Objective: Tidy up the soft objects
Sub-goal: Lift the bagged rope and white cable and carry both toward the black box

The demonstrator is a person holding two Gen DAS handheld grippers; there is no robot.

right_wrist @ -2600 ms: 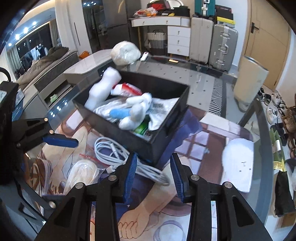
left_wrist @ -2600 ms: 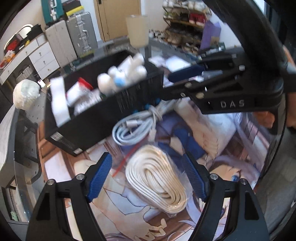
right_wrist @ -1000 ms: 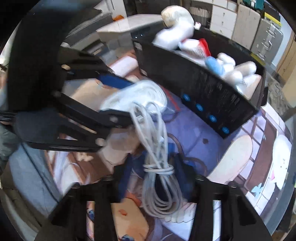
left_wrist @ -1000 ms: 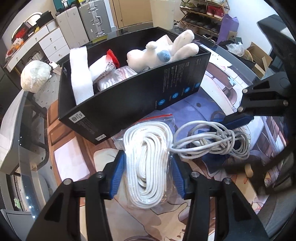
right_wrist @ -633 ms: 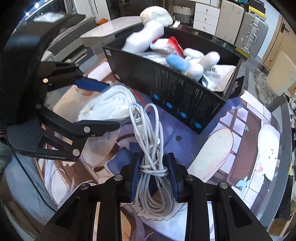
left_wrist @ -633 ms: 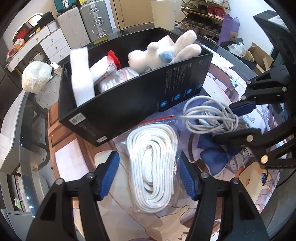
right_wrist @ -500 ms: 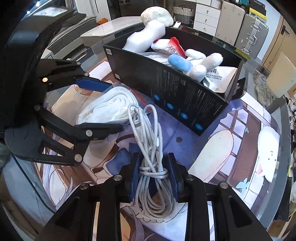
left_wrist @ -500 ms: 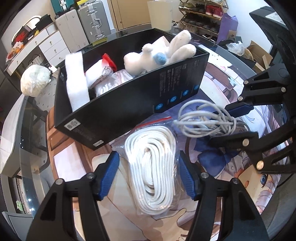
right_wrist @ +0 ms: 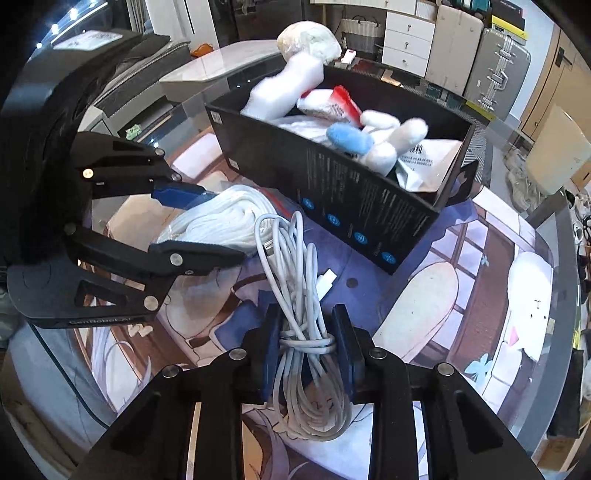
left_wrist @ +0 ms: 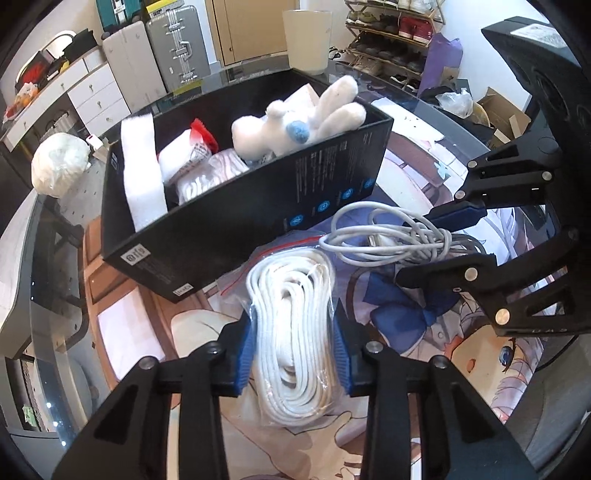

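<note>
A black box [left_wrist: 236,221] [right_wrist: 332,192] on the printed mat holds a white plush toy [left_wrist: 295,129] [right_wrist: 384,144], a white foam piece [left_wrist: 142,177] and packets. My left gripper [left_wrist: 293,354] [right_wrist: 201,225] is shut on a bagged coil of white rope [left_wrist: 291,332] [right_wrist: 221,218] just in front of the box. My right gripper [right_wrist: 304,347] [left_wrist: 439,242] is shut on a bundled grey-white cable [right_wrist: 299,295] [left_wrist: 391,236], held to the right of the rope, near the box's front wall.
A printed anime mat [right_wrist: 461,288] covers the glass table [right_wrist: 554,229]. A white round bundle [left_wrist: 59,162] lies behind the box. Suitcases [left_wrist: 177,44], drawers and a shoe rack [left_wrist: 391,33] stand in the background.
My left gripper's fingers have closed in on the bagged rope, from standing wide beside it. My right gripper keeps its hold on the cable bundle and has lifted it slightly toward the box.
</note>
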